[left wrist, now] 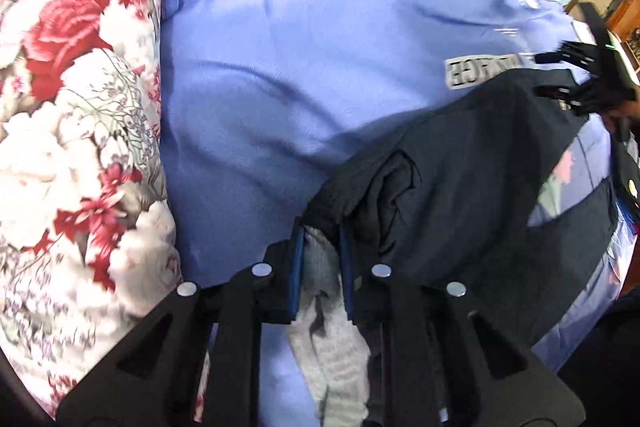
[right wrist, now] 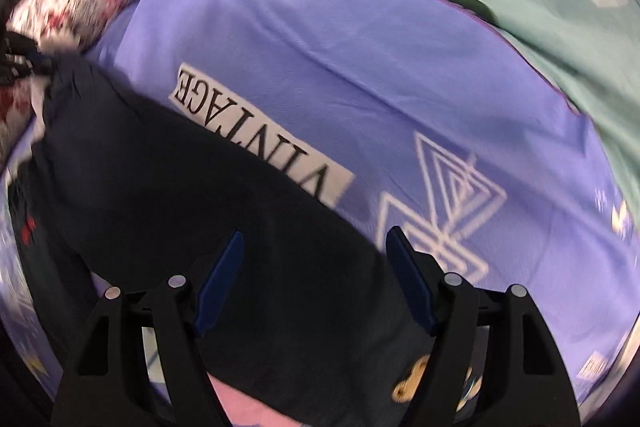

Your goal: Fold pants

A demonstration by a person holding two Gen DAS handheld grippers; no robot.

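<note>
left gripper (left wrist: 322, 247): fingers pinching one end of the dark pants (left wrist: 460, 163), grey lining showing
right gripper (right wrist: 316, 267): fingers spread over the pants, nothing held
pants: draped across the purple sheet (left wrist: 280, 87)
step: gathering both ends
next: right needs to close on its end
beyond: floral pillow (left wrist: 76, 107)

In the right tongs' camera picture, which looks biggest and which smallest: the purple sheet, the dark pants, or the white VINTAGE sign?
1. Purple sheet: fills most of the picture.
2. Dark pants: close to the camera, which may exaggerate them.
3. VINTAGE sign: clearly smallest, partly hidden by the pants.
</note>
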